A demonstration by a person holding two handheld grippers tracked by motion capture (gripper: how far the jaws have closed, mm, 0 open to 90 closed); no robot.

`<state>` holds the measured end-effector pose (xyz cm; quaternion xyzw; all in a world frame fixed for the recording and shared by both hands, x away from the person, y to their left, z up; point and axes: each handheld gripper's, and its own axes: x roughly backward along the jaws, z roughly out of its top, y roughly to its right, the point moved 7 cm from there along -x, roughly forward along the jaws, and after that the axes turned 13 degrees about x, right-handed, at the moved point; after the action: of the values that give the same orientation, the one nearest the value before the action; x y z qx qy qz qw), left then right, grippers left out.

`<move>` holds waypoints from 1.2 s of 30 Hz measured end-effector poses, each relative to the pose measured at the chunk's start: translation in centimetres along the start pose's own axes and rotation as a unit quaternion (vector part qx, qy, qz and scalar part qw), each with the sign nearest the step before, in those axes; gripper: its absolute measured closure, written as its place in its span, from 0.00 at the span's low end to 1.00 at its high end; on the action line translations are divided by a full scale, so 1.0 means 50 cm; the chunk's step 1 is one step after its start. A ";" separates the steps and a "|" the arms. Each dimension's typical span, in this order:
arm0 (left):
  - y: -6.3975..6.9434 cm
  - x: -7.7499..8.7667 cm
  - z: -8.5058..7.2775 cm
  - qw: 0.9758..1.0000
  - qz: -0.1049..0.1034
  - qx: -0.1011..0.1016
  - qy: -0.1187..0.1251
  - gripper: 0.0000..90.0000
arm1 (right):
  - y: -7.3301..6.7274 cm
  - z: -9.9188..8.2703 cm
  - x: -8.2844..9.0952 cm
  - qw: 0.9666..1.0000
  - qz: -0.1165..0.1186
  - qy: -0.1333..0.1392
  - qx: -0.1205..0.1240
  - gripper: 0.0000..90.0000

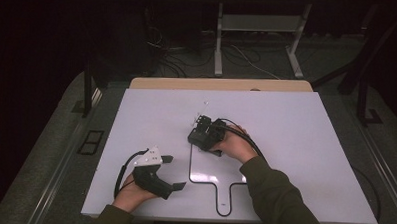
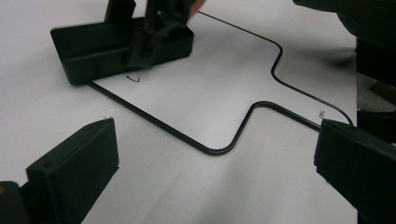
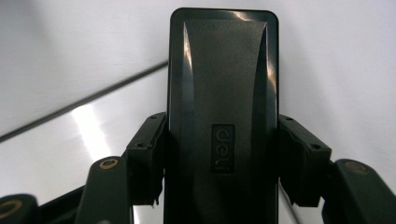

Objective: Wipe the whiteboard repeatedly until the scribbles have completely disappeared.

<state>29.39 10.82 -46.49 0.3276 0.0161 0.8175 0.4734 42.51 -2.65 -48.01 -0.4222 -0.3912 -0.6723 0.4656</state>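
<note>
Item: black rectangular case (image 3: 223, 112), glossy moulded plastic, embossed "deli" badge on its top face; it sits just above the middle of the white table (image 1: 305, 146), at the twelve o'clock corner of a paddle-shaped outline (image 1: 219, 185) drawn in black on the tabletop. In the left gripper view the same case (image 2: 93, 51) reads as a shallow open tray or lid with low walls; whether anything lies inside cannot be told from these views. Holder: right gripper (image 1: 206, 130), its jaws closed against the two long sides of the case, pads pressing on both flanks, the person's right hand (image 1: 235, 143) wrapped round the gripper body from four o'clock. Step in hand, as judged: placing or lifting the case at the outline's top edge; whether the case rests on the table or hangs just clear of it cannot be told. Next move, as judged, calls for keeping the case level and square to the drawn line before any release. Secondary: left gripper (image 1: 170, 172), at seven o'clock from the case and well apart from it, jaws spread wide with nothing between them, pointed toward the outline's neck. Surround: table legs and loose cables (image 1: 238, 58) on the floor at twelve o'clock.
</note>
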 end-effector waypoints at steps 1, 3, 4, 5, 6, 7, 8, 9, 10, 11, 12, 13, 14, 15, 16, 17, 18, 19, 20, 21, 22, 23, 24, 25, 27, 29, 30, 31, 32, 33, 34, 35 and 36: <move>0.000 -0.001 0.000 1.000 0.000 0.000 0.000 0.00 | -0.010 0.003 0.000 1.000 0.004 0.002 0.006 0.43; 0.001 -0.001 0.000 1.000 0.000 -0.002 -0.002 0.00 | -0.027 0.010 0.001 1.000 0.010 0.003 0.018 0.43; 0.002 0.000 0.000 1.000 0.000 -0.003 -0.002 0.00 | -0.031 0.012 0.001 1.000 0.012 0.004 0.021 0.43; 0.003 0.000 0.000 1.000 0.000 -0.003 -0.001 0.00 | -0.031 0.013 0.000 1.000 0.010 0.004 0.021 0.43; 0.003 0.001 0.001 1.000 0.000 -0.002 -0.001 0.00 | -0.028 0.014 0.000 1.000 0.011 0.005 0.021 0.43; 0.003 0.001 0.001 1.000 0.000 -0.002 0.000 0.00 | -0.022 0.013 -0.001 1.000 0.007 0.005 0.013 0.43; 0.003 0.001 0.001 1.000 0.000 -0.002 0.000 0.00 | -0.014 0.013 -0.002 1.000 -0.001 0.004 0.007 0.43; 0.002 0.001 0.001 1.000 0.000 -0.001 0.001 0.00 | -0.005 0.011 -0.003 1.000 -0.005 0.003 0.003 0.43; 0.002 0.001 0.001 1.000 0.000 -0.001 0.001 0.00 | 0.003 0.010 -0.004 1.000 -0.007 0.003 -0.001 0.43; 0.001 0.001 0.001 1.000 0.000 -0.001 0.002 0.00 | 0.008 0.010 -0.005 1.000 -0.011 0.000 -0.004 0.43; 0.001 0.001 0.001 1.000 0.000 0.000 0.003 0.00 | 0.010 0.011 -0.006 1.000 -0.014 0.000 -0.004 0.43; 0.000 0.001 0.001 1.000 0.000 -0.001 0.002 0.00 | 0.009 0.011 -0.006 1.000 -0.014 -0.003 -0.004 0.43; 0.000 0.001 0.001 1.000 0.000 -0.001 0.002 0.00 | 0.007 0.012 -0.006 1.000 -0.017 -0.004 -0.002 0.43; 0.000 0.001 0.001 1.000 0.000 -0.001 0.002 0.00 | 0.000 0.014 -0.005 1.000 -0.008 -0.003 -0.002 0.43; 0.000 0.001 0.001 1.000 0.000 0.000 0.002 0.00 | -0.008 0.015 -0.005 1.000 0.002 0.001 0.002 0.43; 0.001 0.001 0.001 1.000 0.000 -0.001 0.002 0.00 | -0.017 0.016 -0.004 1.000 0.006 0.001 0.008 0.43; 0.001 0.002 0.001 1.000 0.000 -0.002 0.000 0.00 | -0.026 0.017 -0.003 1.000 0.007 0.002 0.014 0.43; 0.001 0.002 0.001 1.000 0.000 -0.002 0.000 0.00 | -0.034 0.018 -0.001 1.000 0.012 0.003 0.018 0.43; 0.002 0.002 0.001 1.000 0.001 -0.003 0.000 0.00 | -0.040 0.018 -0.001 1.000 0.014 0.003 0.021 0.43; 0.002 0.002 0.001 1.000 0.001 -0.003 0.000 0.00 | -0.041 0.018 0.000 1.000 0.012 0.004 0.023 0.43; 0.002 0.002 0.001 1.000 0.001 -0.002 0.000 0.00 | -0.039 0.018 -0.001 1.000 0.014 0.005 0.020 0.43; 0.003 0.002 0.001 1.000 0.001 -0.002 0.001 0.00 | -0.032 0.017 -0.001 1.000 0.009 0.005 0.018 0.43; 0.002 0.003 0.001 1.000 0.001 -0.002 0.001 0.00 | -0.022 0.016 -0.002 1.000 -0.003 0.002 0.015 0.43; 0.002 0.002 0.002 1.000 0.000 -0.001 0.004 0.00 | -0.012 0.015 -0.003 1.000 -0.006 0.003 0.007 0.43; 0.001 0.003 0.002 1.000 0.000 -0.001 0.004 0.00 | 0.006 0.012 -0.006 1.000 -0.013 0.000 -0.002 0.43; 0.001 0.003 0.002 1.000 0.000 -0.001 0.004 0.00 | 0.019 0.009 -0.007 1.000 -0.016 -0.003 -0.010 0.43; 0.001 0.003 0.001 1.000 0.000 0.000 0.004 0.00 | 0.020 0.009 -0.007 1.000 -0.015 -0.002 -0.012 0.43; 0.001 0.003 0.001 1.000 -0.001 0.000 0.004 0.00 | 0.020 0.009 -0.007 1.000 -0.017 -0.002 -0.011 0.43; 0.001 0.003 0.001 1.000 0.000 -0.001 0.003 0.00 | 0.017 0.009 -0.006 1.000 -0.017 -0.003 -0.009 0.43; 0.001 0.003 0.002 1.000 0.000 -0.001 0.004 0.00 | 0.011 0.010 -0.006 1.000 -0.013 -0.003 -0.006 0.43; 0.001 0.003 0.002 1.000 0.000 -0.002 0.003 0.00 | 0.000 0.012 -0.005 1.000 -0.001 0.001 -0.001 0.43; 0.001 0.002 0.002 1.000 0.000 -0.001 0.003 0.00 | -0.011 0.014 -0.004 1.000 0.007 0.004 0.002 0.43; 0.001 0.002 0.001 1.000 0.000 -0.002 0.001 0.00 | -0.022 0.017 -0.003 1.000 0.011 0.008 0.010 0.43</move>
<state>29.35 10.87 -46.36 0.3260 0.0147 0.8178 0.4740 41.67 -1.55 -48.03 -0.4165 -0.3898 -0.6662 0.4805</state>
